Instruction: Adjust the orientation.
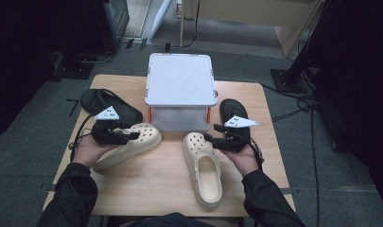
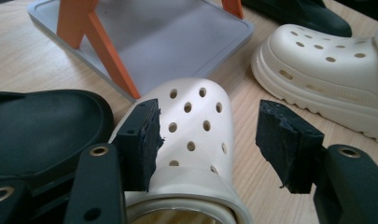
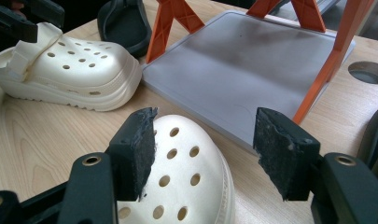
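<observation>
Two cream clogs lie on the wooden table (image 1: pixel 151 184). The left clog (image 1: pixel 146 137) (image 2: pixel 196 126) lies slanted, toe toward the rack. My left gripper (image 1: pixel 134 136) (image 2: pixel 207 135) is open and hangs over the clog's toe; the left pad overlaps the clog, the right pad stands off it. The right clog (image 1: pixel 205 175) (image 3: pixel 177 163) points away from the person. My right gripper (image 1: pixel 209 138) (image 3: pixel 203 149) hovers open just above that clog's holed toe, holding nothing. Each gripper view also has the other clog farther off (image 2: pixel 326 70) (image 3: pixel 70 74).
A grey two-shelf rack (image 1: pixel 179 78) (image 3: pixel 238 65) on orange legs stands at the table's back middle. One black sandal (image 1: pixel 108 105) (image 2: pixel 37 126) lies behind the left clog, another (image 1: pixel 234 111) right of the rack. The table top has a round hole (image 3: pixel 368 72).
</observation>
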The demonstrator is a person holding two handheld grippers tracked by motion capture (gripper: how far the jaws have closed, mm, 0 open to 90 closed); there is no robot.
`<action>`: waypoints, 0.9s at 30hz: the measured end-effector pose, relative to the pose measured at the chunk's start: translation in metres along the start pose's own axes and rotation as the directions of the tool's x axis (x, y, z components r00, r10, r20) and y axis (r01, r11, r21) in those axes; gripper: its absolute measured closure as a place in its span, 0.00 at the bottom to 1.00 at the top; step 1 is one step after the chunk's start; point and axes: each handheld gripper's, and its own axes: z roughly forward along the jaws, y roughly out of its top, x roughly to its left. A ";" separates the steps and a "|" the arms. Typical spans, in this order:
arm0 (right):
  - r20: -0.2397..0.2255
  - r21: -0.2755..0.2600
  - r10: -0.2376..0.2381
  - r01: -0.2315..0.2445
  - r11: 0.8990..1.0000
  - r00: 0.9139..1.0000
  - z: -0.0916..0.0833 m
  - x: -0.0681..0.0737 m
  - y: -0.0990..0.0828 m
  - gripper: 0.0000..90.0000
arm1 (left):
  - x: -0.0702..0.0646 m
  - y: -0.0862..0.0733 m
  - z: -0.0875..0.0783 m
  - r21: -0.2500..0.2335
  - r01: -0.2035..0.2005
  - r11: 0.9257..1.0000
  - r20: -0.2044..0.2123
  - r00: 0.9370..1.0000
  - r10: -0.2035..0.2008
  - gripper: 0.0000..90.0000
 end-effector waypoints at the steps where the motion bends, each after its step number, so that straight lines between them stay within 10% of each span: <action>1: -0.001 0.000 0.000 0.000 1.000 1.000 0.000 0.000 0.000 0.44 | 0.001 0.000 0.000 0.000 0.001 1.000 -0.001 1.000 -0.001 0.43; 27: -0.042 0.006 0.003 -0.003 1.000 0.999 0.011 -0.004 0.008 0.44 | 0.028 -0.033 -0.035 0.002 0.056 0.998 -0.059 0.997 -0.056 0.45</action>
